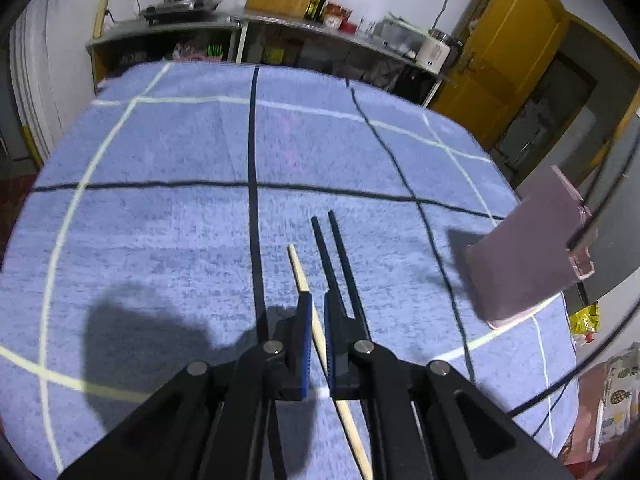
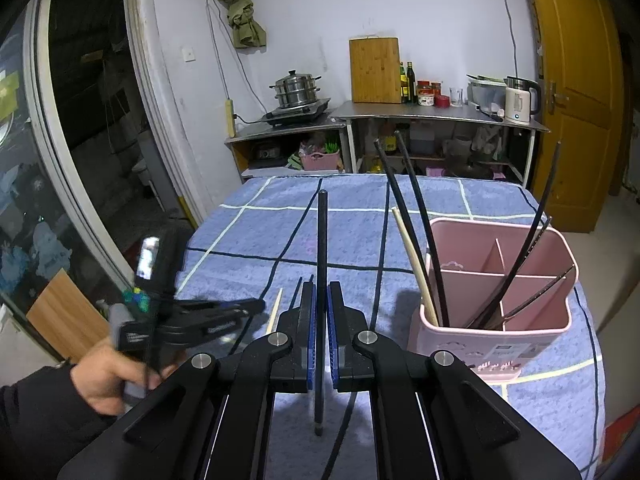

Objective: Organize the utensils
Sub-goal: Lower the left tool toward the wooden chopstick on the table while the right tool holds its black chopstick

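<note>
the left tool (image 1: 318, 312) is closed on a pale wooden chopstick (image 1: 298, 270), whose tip pokes out ahead of the blue pads while its long end runs back under the tool toward the lower edge of the left wrist view. just right of it, 2 black chopsticks (image 1: 334, 252) lie side by side on the blue checked cloth (image 1: 160, 220) that covers the bench; they seem to rest flat there, though the right finger hides their near ends. the same view catches the pink utensil holder (image 1: 524, 248) at the right side of the bench, standing on the cloth.

the right tool (image 2: 321, 308) is closed on 1 black chopstick (image 2: 322, 232), held upright between its blue pads, the top end well above the fingers and the bottom end below them. in the right wrist view the pink utensil holder (image 2: 496, 280) stands just right of this tool. its inside is split into compartments: a pale chopstick and 2 black ones lean out of the left compartment, and several more black ones lean in the right ones. at the left edge a hand (image 2: 108, 376) in a dark sleeve holds the left tool (image 2: 256, 306) low over the cloth, blurred, with the pale chopstick's tip (image 2: 276, 308) showing beyond it.
</note>
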Demonstrator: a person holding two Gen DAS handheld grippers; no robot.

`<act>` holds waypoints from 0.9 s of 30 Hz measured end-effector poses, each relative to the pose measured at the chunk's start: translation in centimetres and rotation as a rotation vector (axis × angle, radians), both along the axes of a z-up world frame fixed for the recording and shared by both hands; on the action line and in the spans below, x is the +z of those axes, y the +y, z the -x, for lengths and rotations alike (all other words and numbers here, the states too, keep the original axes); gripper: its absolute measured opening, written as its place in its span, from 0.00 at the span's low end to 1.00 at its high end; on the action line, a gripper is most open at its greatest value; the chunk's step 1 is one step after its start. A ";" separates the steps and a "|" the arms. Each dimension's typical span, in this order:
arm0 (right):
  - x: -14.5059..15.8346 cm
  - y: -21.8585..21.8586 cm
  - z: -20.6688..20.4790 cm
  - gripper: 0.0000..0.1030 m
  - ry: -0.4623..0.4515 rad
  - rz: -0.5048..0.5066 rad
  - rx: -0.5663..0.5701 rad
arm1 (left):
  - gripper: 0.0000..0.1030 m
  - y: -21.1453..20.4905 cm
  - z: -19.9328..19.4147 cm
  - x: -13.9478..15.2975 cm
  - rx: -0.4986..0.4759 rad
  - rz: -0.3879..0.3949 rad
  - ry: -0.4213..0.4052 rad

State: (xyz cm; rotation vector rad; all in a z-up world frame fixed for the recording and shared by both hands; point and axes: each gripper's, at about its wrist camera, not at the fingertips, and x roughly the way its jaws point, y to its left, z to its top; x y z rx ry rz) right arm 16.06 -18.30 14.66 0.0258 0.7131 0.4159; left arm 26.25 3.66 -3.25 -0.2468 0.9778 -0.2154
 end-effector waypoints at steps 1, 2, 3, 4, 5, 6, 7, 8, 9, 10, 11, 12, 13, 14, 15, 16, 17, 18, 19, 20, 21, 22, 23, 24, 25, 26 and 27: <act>0.1 -0.1 0.0 0.05 -0.002 0.000 0.000 | 0.06 -0.1 -0.3 -0.4 0.001 -0.002 0.008; 0.1 -0.1 0.0 0.05 -0.005 0.001 0.001 | 0.06 -0.2 -0.5 -0.5 0.003 -0.007 0.011; 0.2 -0.1 -0.1 0.05 -0.006 0.002 0.002 | 0.06 -0.3 -0.7 -0.7 0.004 -0.007 0.014; 0.2 -0.2 -0.2 0.05 -0.006 0.002 0.003 | 0.06 -0.3 -1.1 -0.8 0.006 -0.007 0.023; 0.2 -0.2 -0.2 0.05 -0.006 0.002 0.004 | 0.06 -0.4 -1.3 -1.1 0.010 -0.010 0.031; 0.2 -0.2 -0.3 0.05 -0.007 0.002 0.004 | 0.06 -0.4 -1.6 -1.2 0.013 -0.016 0.035; 0.1 -0.3 -0.4 0.05 -0.006 0.001 0.004 | 0.06 -0.4 -1.9 -1.4 0.014 -0.020 0.042; 0.1 -0.3 -0.5 0.05 -0.005 0.000 0.005 | 0.06 -0.6 -2.1 -1.5 0.014 -0.024 0.048; 0.1 -0.3 -0.5 0.05 -0.004 0.000 0.005 | 0.06 -0.7 -2.2 -1.7 0.014 -0.033 0.054; 0.0 -0.4 -0.5 0.05 -0.004 -0.001 0.005 | 0.07 -0.9 -2.4 -1.9 0.015 -0.043 0.063; 0.0 -0.4 -0.5 0.05 -0.003 -0.003 0.004 | 0.07 -0.9 -2.5 -2.0 0.017 -0.042 0.060; 0.0 -0.5 -0.6 0.05 -0.003 -0.004 0.004 | 0.07 -0.9 -2.7 -2.0 0.018 -0.047 0.060; 0.0 -0.5 -0.6 0.05 -0.003 -0.005 0.004 | 0.07 -1.1 -2.9 -2.0 0.018 -0.054 0.059; 0.0 -0.5 -0.6 0.05 -0.003 -0.006 0.005 | 0.07 -1.2 -3.0 -2.0 0.017 -0.061 0.059; 0.0 -0.5 -0.6 0.05 -0.003 -0.006 0.007 | 0.07 -1.2 -3.2 -2.0 0.018 -0.065 0.062; 0.0 -0.5 -0.7 0.05 -0.003 -0.007 0.008 | 0.07 -1.2 -3.5 -1.9 0.018 -0.068 0.066; 0.0 -0.5 -0.7 0.05 -0.003 -0.007 0.008 | 0.07 -1.4 -3.6 -1.9 0.014 -0.076 0.069; 0.0 -0.6 -0.7 0.05 -0.003 -0.008 0.007 | 0.07 -1.6 -3.7 -1.9 0.005 -0.090 0.068; -0.1 -0.6 -0.8 0.05 -0.002 -0.010 0.006 | 0.07 -1.8 -3.8 -1.9 -0.002 -0.105 0.069; -0.1 -0.7 -0.8 0.05 -0.001 -0.011 0.005 | 0.08 -1.8 -4.0 -1.8 -0.004 -0.111 0.075; -0.1 -0.7 -0.8 0.05 0.000 -0.013 0.005 | 0.08 -1.8 -4.3 -1.8 -0.003 -0.111 0.082; -0.1 -0.8 -0.8 0.05 0.000 -0.015 0.004 | 0.08 -1.8 -4.4 -1.8 -0.004 -0.110 0.088; -0.1 -0.7 -0.7 0.05 0.001 -0.017 0.004 | 0.08 -1.8 -4.6 -1.8 -0.009 -0.114 0.092; -0.2 -0.8 -0.7 0.05 0.000 -0.017 0.004 | 0.08 -2.0 -4.8 -1.7 -0.013 -0.122 0.093; -0.2 -0.8 -0.7 0.05 0.000 -0.017 0.004 | 0.09 -2.1 -4.8 -1.7 -0.019 -0.134 0.091; -0.2 -0.8 -0.7 0.05 0.000 -0.019 0.004 | 0.09 -2.3 -4.9 -1.7 -0.023 -0.144 0.089; -0.2 -0.9 -0.7 0.05 0.001 -0.019 0.004 | 0.09 -2.4 -5.0 -1.7 -0.026 -0.153 0.088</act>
